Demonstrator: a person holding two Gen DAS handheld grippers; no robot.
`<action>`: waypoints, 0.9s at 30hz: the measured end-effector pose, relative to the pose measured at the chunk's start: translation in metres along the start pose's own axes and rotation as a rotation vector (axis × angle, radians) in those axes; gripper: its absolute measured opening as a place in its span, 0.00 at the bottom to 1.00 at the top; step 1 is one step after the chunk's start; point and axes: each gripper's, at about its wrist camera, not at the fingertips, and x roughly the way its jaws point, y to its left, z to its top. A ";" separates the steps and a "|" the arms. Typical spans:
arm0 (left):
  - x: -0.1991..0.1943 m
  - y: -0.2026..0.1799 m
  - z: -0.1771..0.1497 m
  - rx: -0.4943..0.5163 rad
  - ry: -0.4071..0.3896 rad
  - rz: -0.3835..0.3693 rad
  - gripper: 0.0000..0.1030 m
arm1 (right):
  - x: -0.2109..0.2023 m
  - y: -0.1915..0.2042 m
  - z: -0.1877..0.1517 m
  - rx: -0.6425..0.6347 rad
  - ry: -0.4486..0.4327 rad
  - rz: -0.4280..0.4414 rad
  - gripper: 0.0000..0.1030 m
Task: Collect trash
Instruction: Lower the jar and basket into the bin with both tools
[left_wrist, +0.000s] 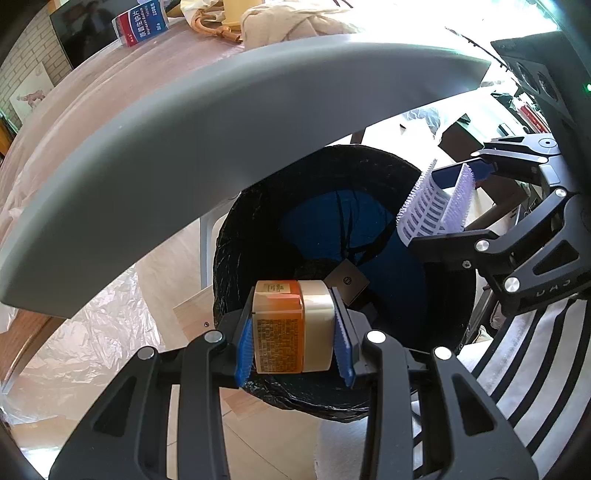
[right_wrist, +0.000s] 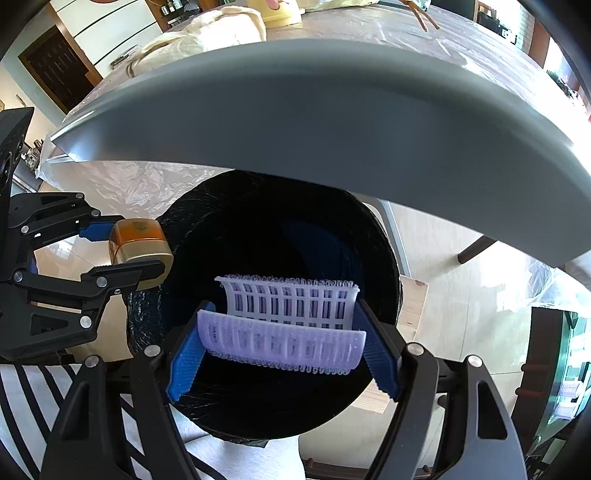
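My left gripper (left_wrist: 293, 334) is shut on a small orange jar with a cream lid (left_wrist: 291, 326), held over the near rim of a bin lined with a black bag (left_wrist: 236, 229). The same jar (right_wrist: 138, 247) shows at the left of the right wrist view. My right gripper (right_wrist: 282, 341) is shut on a pale lilac hair roller (right_wrist: 284, 325), clamped end to end above the mouth of the bin (right_wrist: 376, 236). From the left wrist view the hair roller (left_wrist: 432, 208) hangs over the bin's right side. A small grey card (left_wrist: 347, 282) lies inside the bin.
A grey table edge (left_wrist: 221, 129) overhangs the bin's far side. On the table stand a blue and white box (left_wrist: 142, 22), a cloth bag (left_wrist: 295, 26) and a yellow cup (right_wrist: 275, 13). Clear plastic sheeting (left_wrist: 92, 332) lies on the wooden floor. A striped garment (left_wrist: 535, 350) is close by.
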 end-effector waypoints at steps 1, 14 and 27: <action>0.000 0.000 0.000 0.000 0.000 0.000 0.36 | 0.000 0.000 0.000 0.000 0.001 -0.001 0.72; 0.007 -0.007 0.001 0.016 0.008 0.008 0.36 | 0.003 -0.001 -0.001 -0.006 0.011 -0.003 0.72; 0.011 -0.009 0.003 0.023 0.016 0.018 0.36 | 0.007 -0.005 -0.001 -0.005 0.021 -0.022 0.72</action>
